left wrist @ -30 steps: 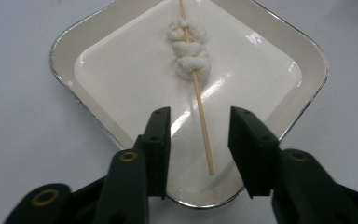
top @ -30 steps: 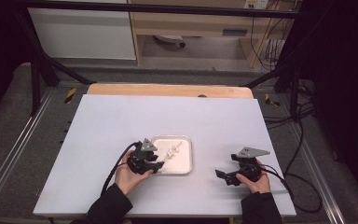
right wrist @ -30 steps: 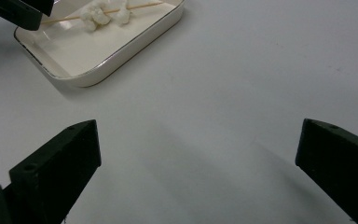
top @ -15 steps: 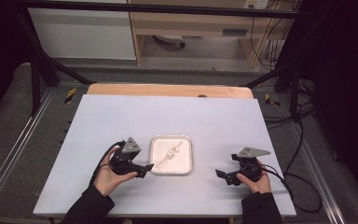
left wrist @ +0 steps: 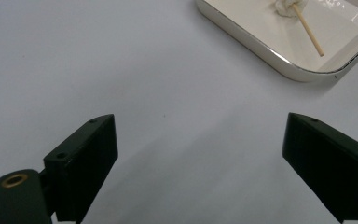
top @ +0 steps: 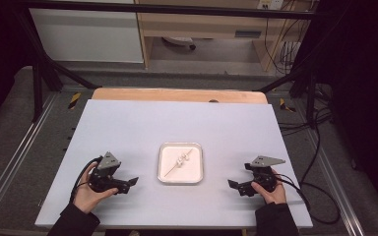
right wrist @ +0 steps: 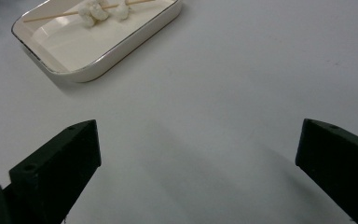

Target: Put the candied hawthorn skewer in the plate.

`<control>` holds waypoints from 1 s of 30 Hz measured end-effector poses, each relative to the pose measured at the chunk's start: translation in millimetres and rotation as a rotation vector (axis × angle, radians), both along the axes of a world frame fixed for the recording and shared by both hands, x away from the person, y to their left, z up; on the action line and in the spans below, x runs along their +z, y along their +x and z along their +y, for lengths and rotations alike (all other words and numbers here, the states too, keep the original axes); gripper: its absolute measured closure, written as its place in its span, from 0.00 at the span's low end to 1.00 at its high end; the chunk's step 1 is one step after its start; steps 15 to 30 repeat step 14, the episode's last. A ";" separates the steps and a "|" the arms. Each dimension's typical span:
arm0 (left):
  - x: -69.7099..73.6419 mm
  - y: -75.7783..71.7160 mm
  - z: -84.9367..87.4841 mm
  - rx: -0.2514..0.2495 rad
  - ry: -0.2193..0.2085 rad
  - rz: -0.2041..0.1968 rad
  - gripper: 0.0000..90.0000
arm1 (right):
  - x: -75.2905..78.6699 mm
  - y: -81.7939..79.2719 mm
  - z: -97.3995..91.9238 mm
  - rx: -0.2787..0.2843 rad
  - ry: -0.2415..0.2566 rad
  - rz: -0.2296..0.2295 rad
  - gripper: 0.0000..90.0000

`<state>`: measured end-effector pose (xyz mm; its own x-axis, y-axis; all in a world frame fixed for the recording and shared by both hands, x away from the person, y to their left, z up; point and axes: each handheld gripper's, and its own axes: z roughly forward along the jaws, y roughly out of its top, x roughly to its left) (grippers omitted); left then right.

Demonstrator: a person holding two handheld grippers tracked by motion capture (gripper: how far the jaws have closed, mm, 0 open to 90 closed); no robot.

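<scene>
Withdrawal of the left gripper [top: 128, 183] from the white tray [top: 163, 172] is complete; it now rests well left, jaws spread and empty. The right gripper [top: 235, 186] matches on the right, released. The skewer [top: 179, 162] with white pieces lies in the tray, mid-table. Nothing obstructs; work appears finished.

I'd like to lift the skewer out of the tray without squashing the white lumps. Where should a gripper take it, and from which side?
Probably the skewer's bare wooden end, clear of the white lumps, from above: it lies flat in the tray, whose raised rim blocks a sideways approach.
</scene>
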<state>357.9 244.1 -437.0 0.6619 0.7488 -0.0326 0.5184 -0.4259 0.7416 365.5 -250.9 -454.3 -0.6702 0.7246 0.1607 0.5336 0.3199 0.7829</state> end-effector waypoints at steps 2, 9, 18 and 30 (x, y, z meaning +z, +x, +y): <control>-2.9 -2.1 5.3 0.007 -0.012 0.007 0.11 | -0.3 -0.7 0.1 -0.005 0.001 0.008 0.01; -11.3 -5.7 19.1 0.022 -0.030 -0.009 0.09 | -2.3 -3.4 -1.1 0.003 -0.005 0.016 0.01; -12.3 -6.7 22.2 0.029 -0.030 -0.008 0.09 | -2.1 -4.2 -1.5 0.007 -0.002 0.019 0.01; -12.3 -6.7 22.2 0.029 -0.030 -0.008 0.09 | -2.1 -4.2 -1.5 0.007 -0.002 0.019 0.01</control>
